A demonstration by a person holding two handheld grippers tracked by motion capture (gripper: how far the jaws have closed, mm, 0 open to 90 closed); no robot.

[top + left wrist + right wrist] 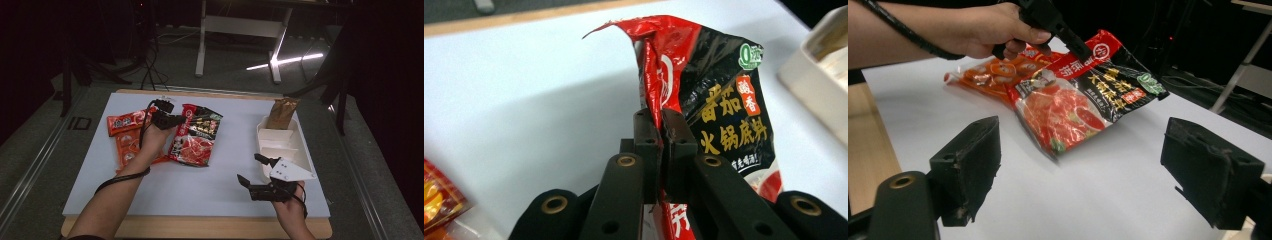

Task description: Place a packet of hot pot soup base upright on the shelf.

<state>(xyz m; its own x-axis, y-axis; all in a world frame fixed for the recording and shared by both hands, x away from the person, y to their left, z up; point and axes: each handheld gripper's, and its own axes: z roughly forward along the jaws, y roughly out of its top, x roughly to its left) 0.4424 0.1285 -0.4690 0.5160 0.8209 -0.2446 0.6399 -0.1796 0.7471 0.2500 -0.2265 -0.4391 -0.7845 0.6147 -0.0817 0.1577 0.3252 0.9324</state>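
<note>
A red and black sauce packet [196,136] with yellow lettering lies on the white table top, its near corner lifted. My left gripper [181,120] is shut on that red top edge. In the left gripper view the two pads [646,131] pinch the crumpled foil of the packet [724,115] between them. My right gripper [248,167] stands open near the front right, with nothing between its jaws. From the right gripper view [1088,170] I see the packet [1073,100] hanging tilted from the left gripper [1058,27], its lower end resting on the table.
Orange snack packets [126,136] lie left of the held packet, under the left hand. A white divided tray [299,142] stands at the right with a brown pouch [282,112] in its far compartment. The table's wooden front edge [200,227] lies close to the forearms.
</note>
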